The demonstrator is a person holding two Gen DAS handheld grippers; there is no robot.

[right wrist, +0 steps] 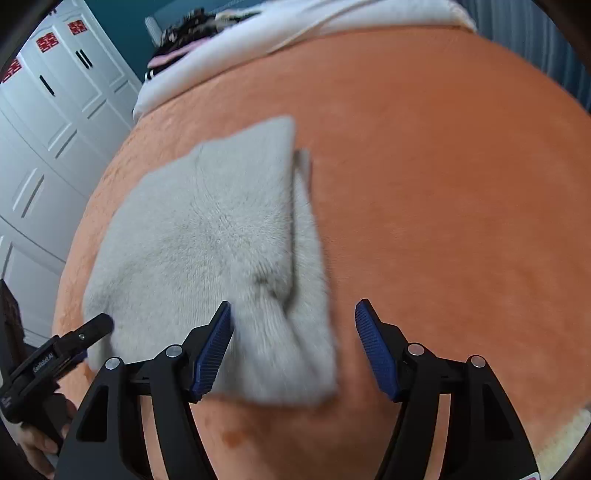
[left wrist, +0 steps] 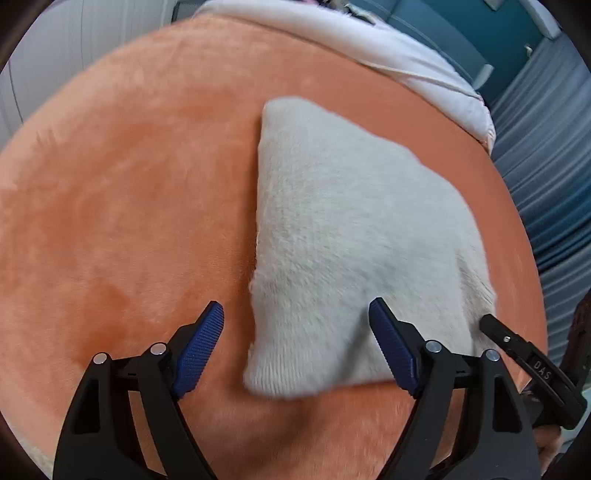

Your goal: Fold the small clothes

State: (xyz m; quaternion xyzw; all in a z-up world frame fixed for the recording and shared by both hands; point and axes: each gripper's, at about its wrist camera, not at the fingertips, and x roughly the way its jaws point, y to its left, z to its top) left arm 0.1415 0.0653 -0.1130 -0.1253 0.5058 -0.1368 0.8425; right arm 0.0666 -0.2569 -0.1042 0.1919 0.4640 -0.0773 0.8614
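Item: small grey-white knit garment (left wrist: 354, 243), fuzzy, folded into a rough four-sided block, lying flat on orange plush cover (left wrist: 129, 192); in R wrist view a second layer edge shows along its right side, top layer overlapping lower one. Near edge blurred in both views. L gripper (left wrist: 295, 343): blue-padded fingers wide apart, nothing clamped; garment's near-left corner sits betw. them, right finger over the knit, left finger over bare cover. R gripper (right wrist: 293, 339): fingers likewise spread, nothing held; garment's near-right corner betw. them, left finger over the knit, right finger over bare cover. Contact w/ fabric: cannot tell. Each gripper's black tip also visible in the other's view, at the garment's near edge. Surroundings: white bedding (left wrist: 406, 55) bunched at far edge of cover; dark patterned clothes (right wrist: 192, 33) piled beyond it; white panelled wardrobe doors (right wrist: 55, 122) w/ red paper marks, left in R view; teal wall (left wrist: 461, 26) behind; blue-grey pleated curtain (left wrist: 546, 155), right in L view.
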